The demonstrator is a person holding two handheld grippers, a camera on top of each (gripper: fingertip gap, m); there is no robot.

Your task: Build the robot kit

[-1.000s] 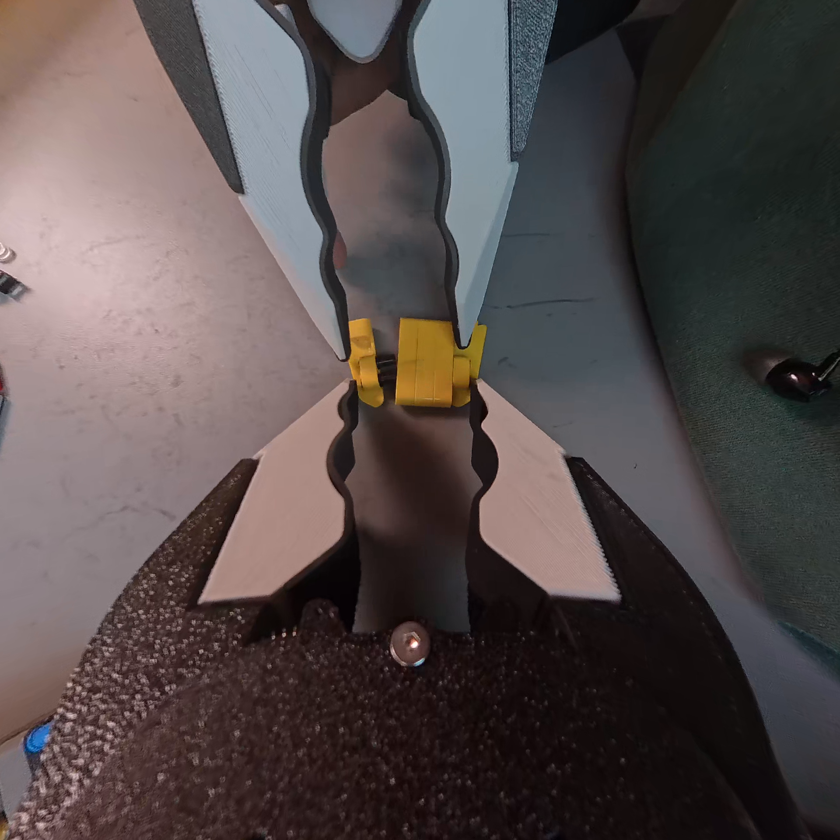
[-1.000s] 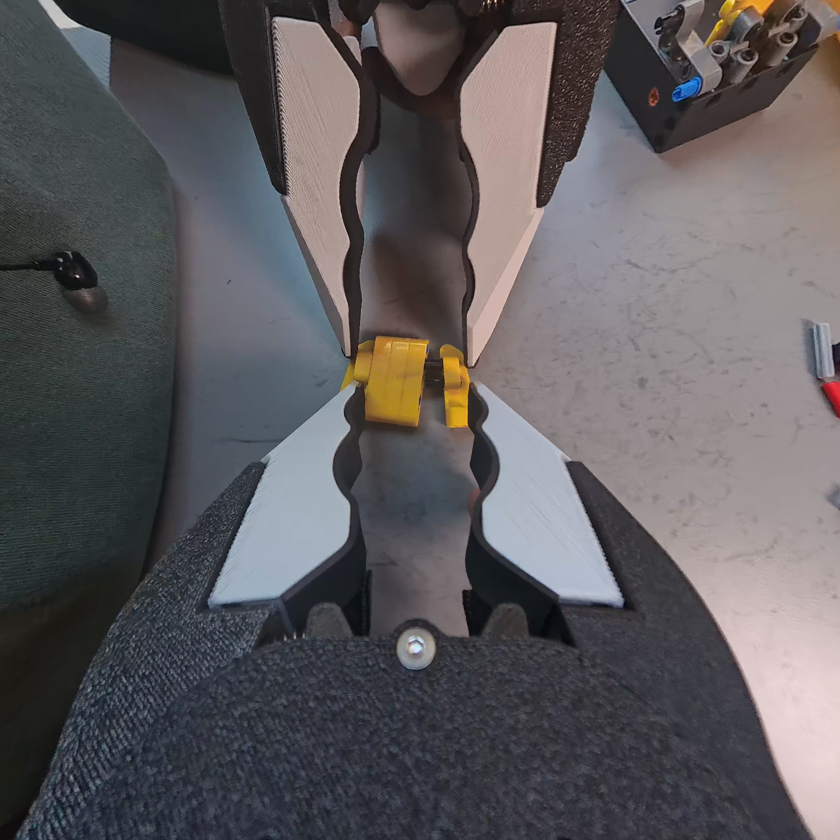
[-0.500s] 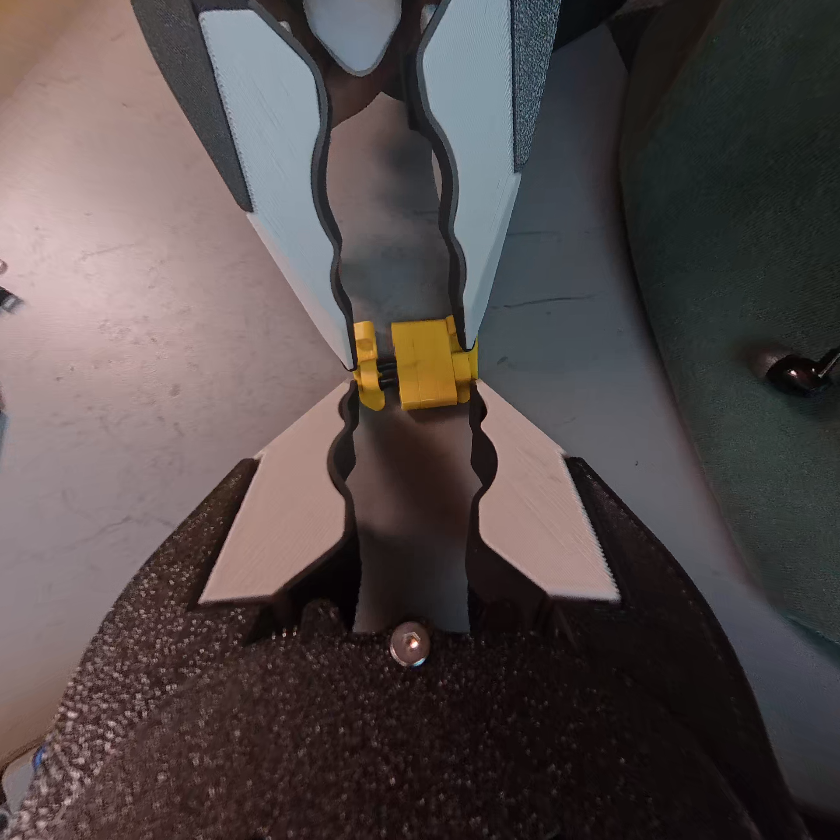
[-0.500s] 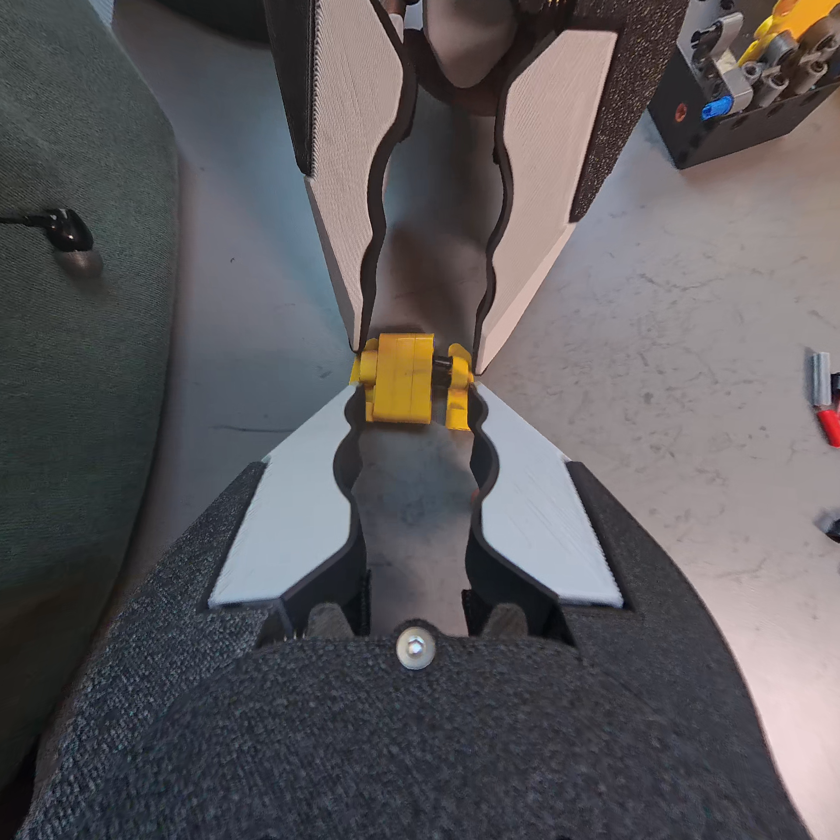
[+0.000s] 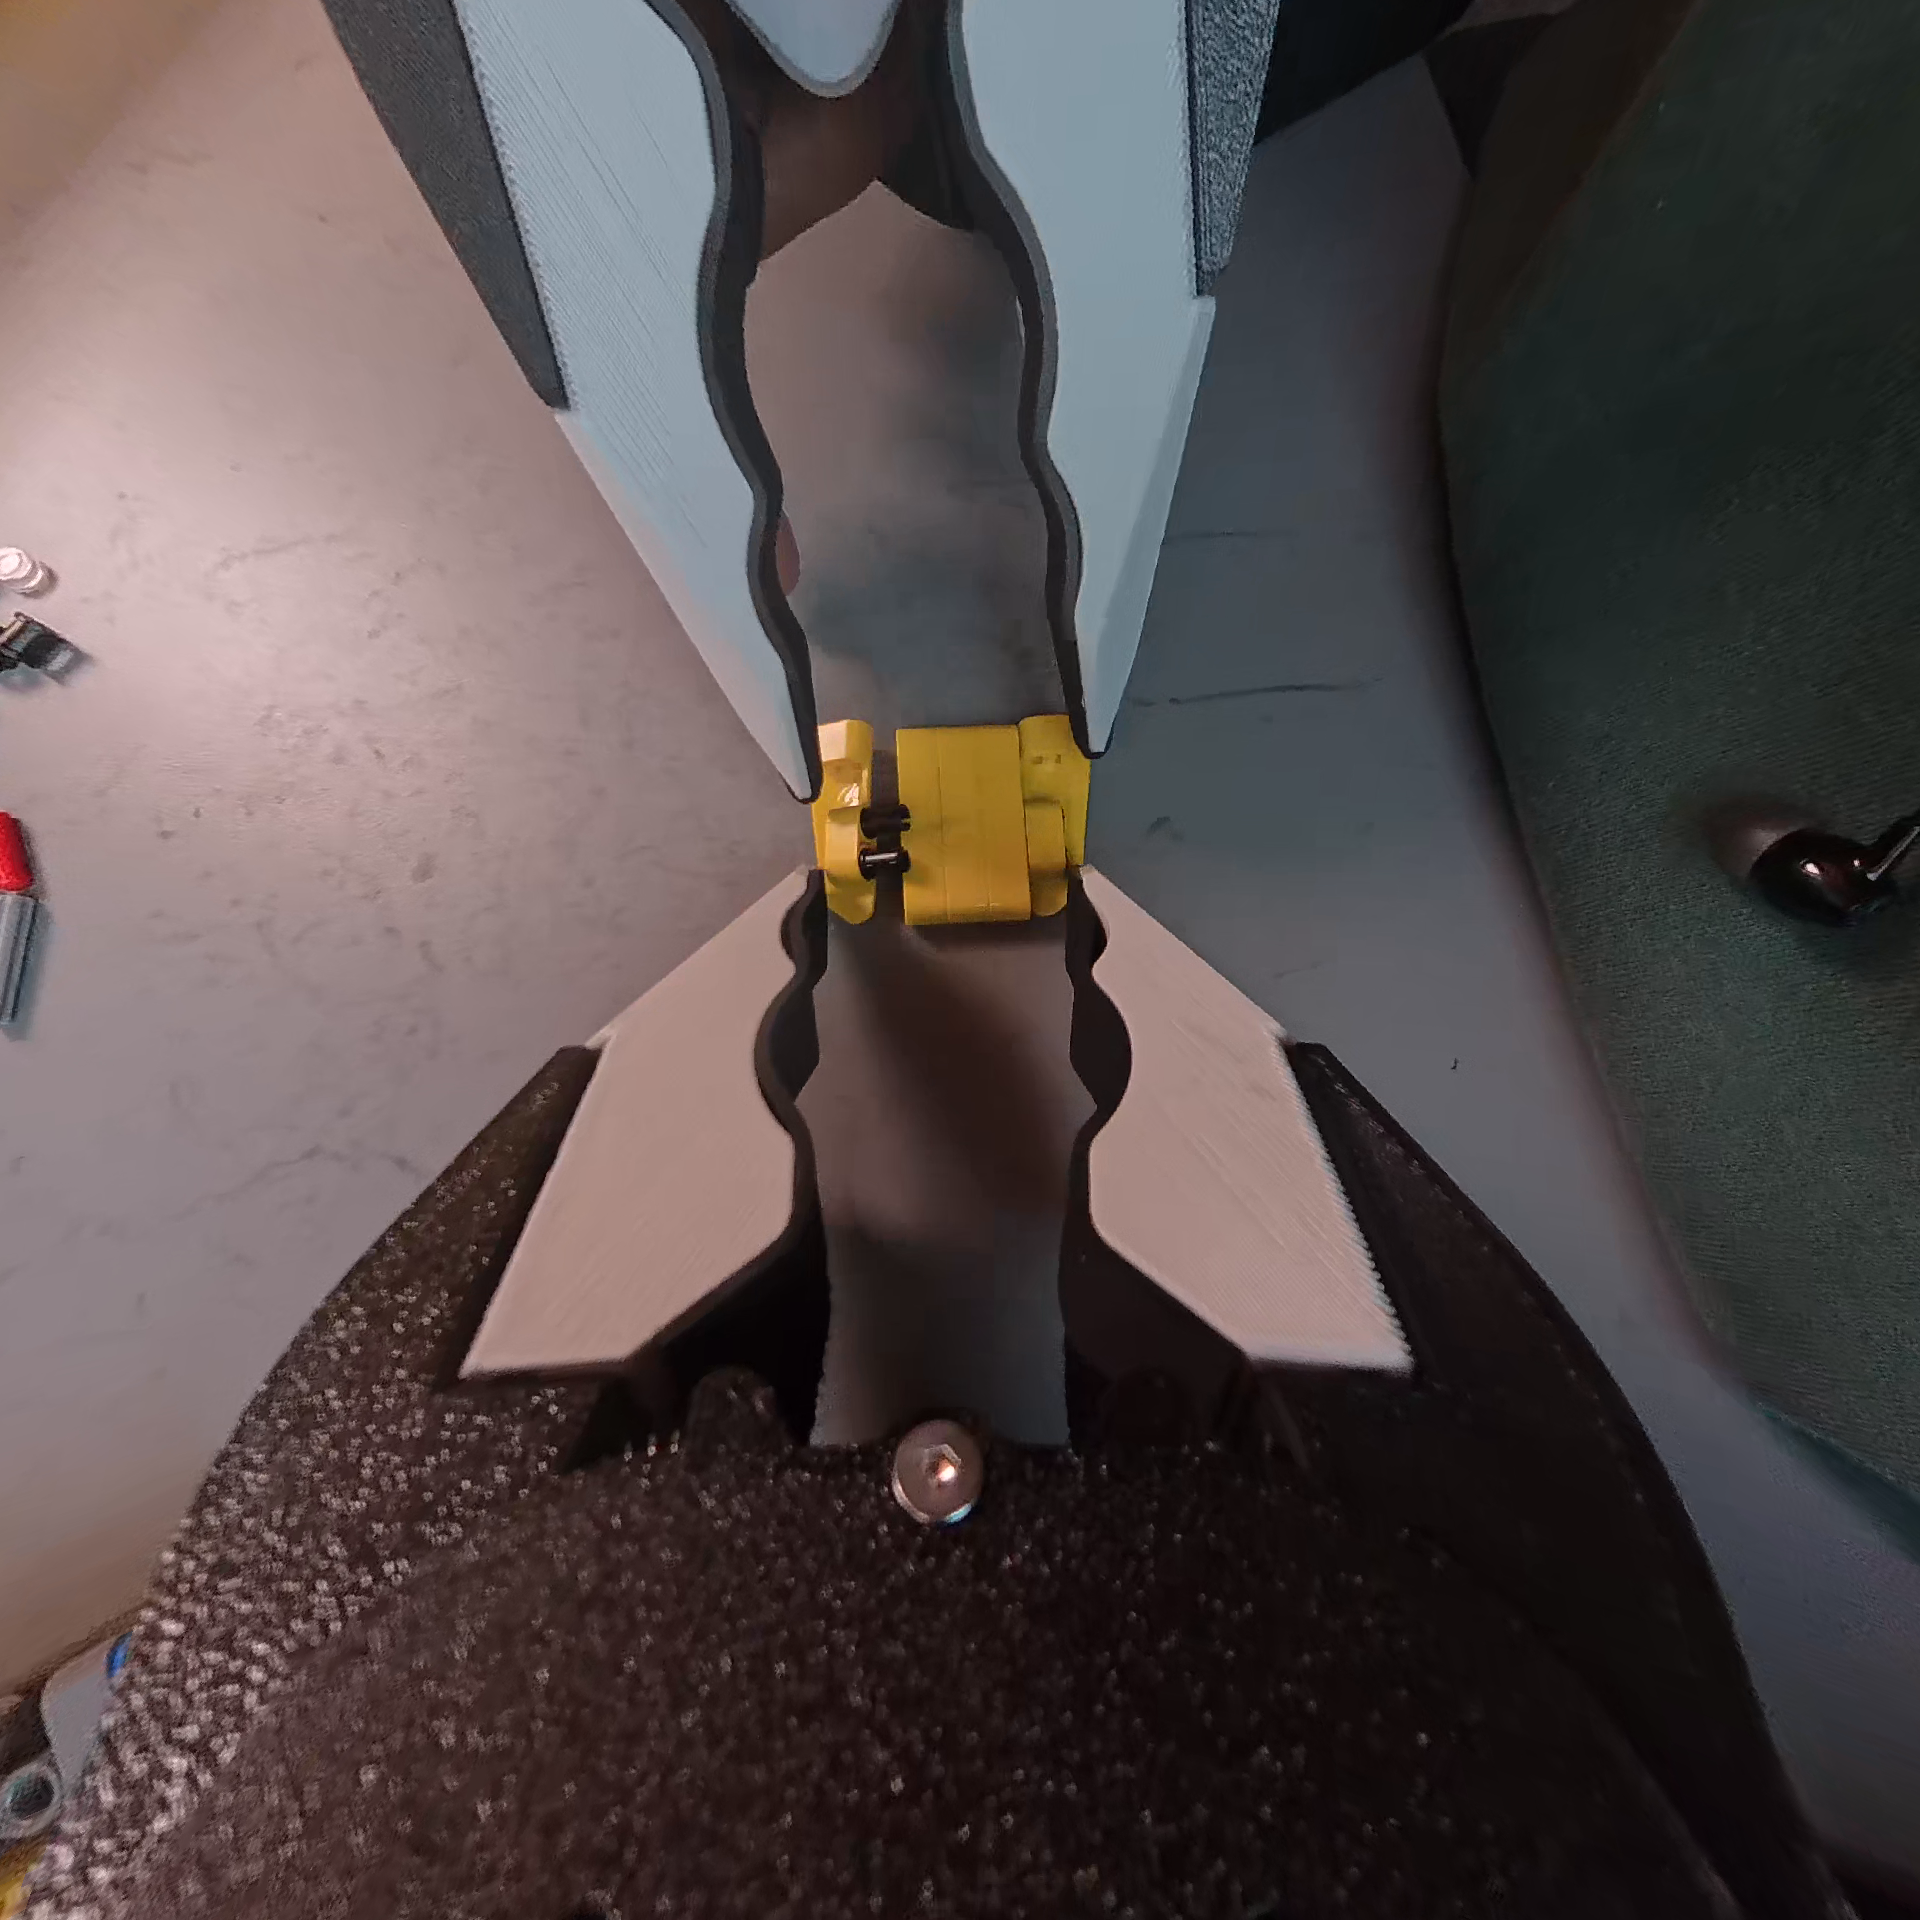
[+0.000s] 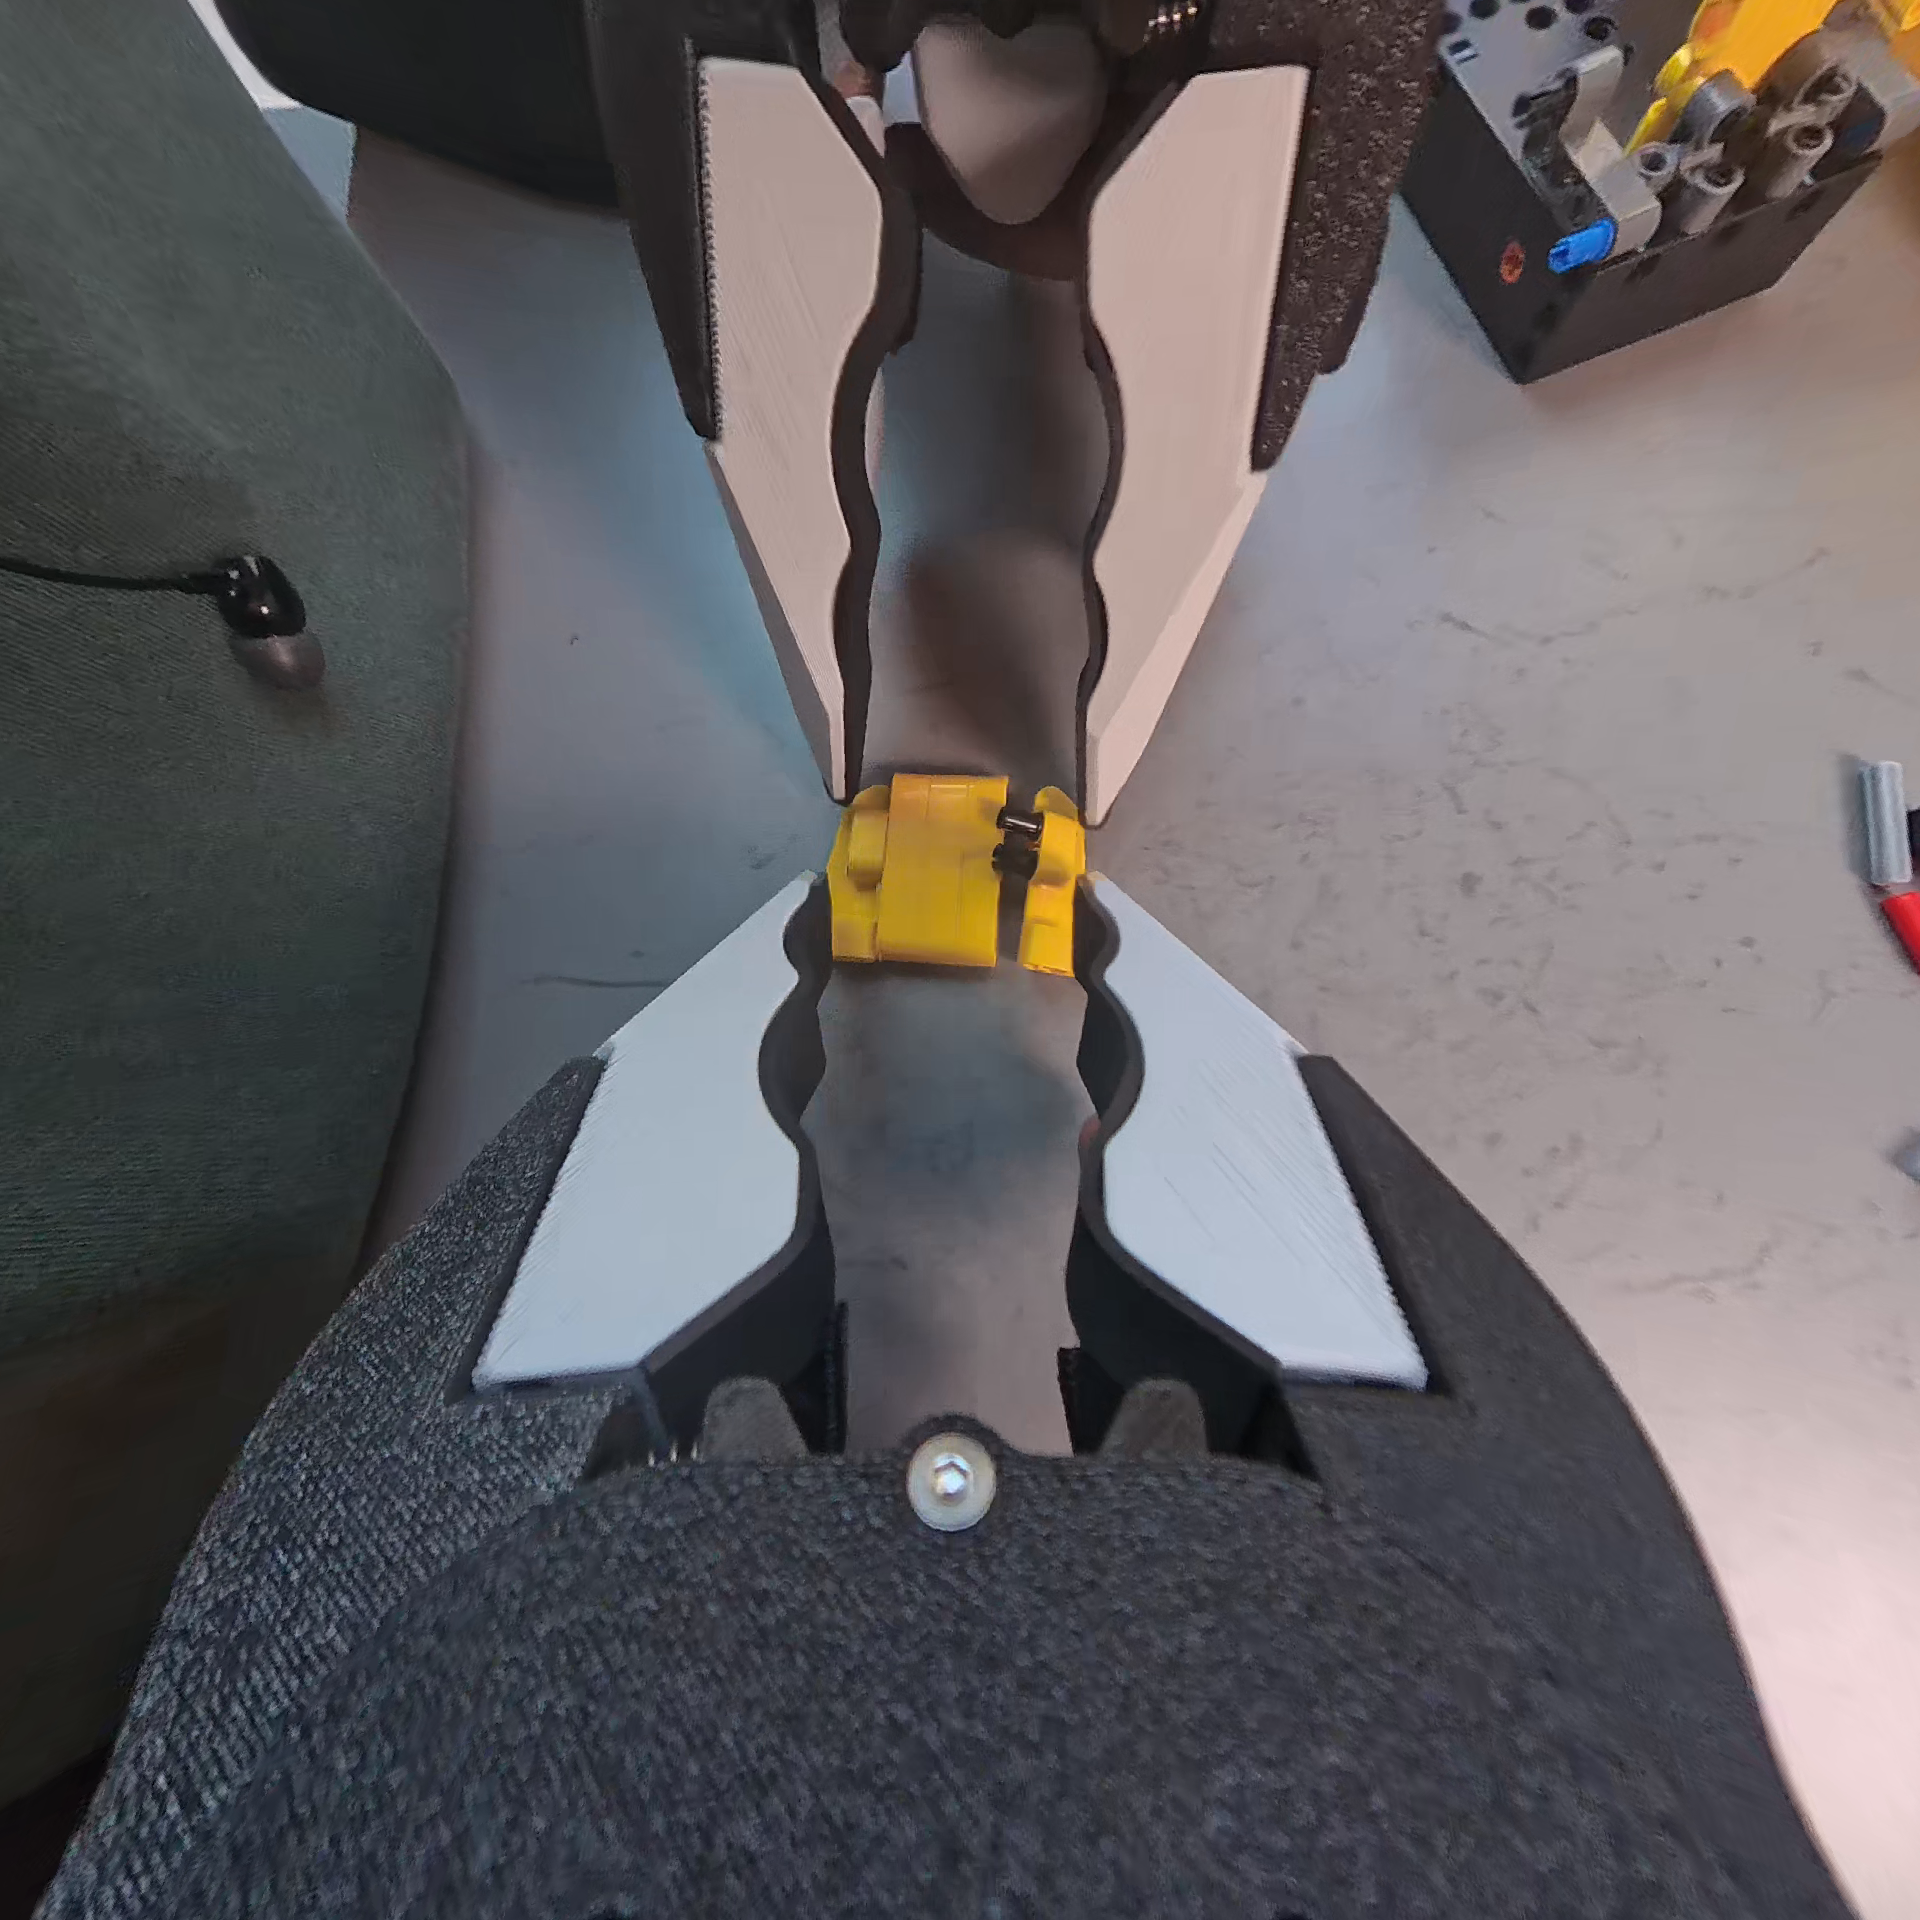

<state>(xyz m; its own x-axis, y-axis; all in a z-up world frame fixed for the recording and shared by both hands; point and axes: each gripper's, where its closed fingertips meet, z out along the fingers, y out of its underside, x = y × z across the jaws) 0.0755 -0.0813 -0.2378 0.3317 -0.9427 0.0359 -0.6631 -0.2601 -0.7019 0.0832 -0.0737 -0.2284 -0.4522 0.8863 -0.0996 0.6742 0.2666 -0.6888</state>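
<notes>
Grippers meet tip to tip above a pale grey mottled tabletop (image 5: pixel 312 1039), both clamped on one small yellow plastic brick assembly (image 5: pixel 951 821). The left gripper (image 5: pixel 948 902), white-fingered on a black speckled body, pinches the assembly at its near end. The right gripper (image 6: pixel 951 914), pale-fingered on a dark grey body, comes in from the opposite side and pinches the same piece across its width; neither set of fingers has slack around it.

The assembly reads as two parts — a wide yellow block (image 5: pixel 961 831) and a thin yellow plate (image 5: pixel 844 831) — with two short black pins (image 5: pixel 883 836) bridging a narrow gap between them. Opposed grips probably let each tool steady one end, so force can act along the pins; that is a judgement, not something visible. The piece hangs clear of the table, its shadow below.

Outward: a dark green fabric cushion (image 5: pixel 1714 623) lies along one side, with a glossy black earbud on a thin cable (image 6: pixel 260 608) resting on it. In the right wrist view, a black box of grey and yellow building parts (image 6: pixel 1662 177) sits at the far corner. A loose grey and red rod-shaped piece (image 6: pixel 1896 873) lies near the table edge, well apart from the grippers.
</notes>
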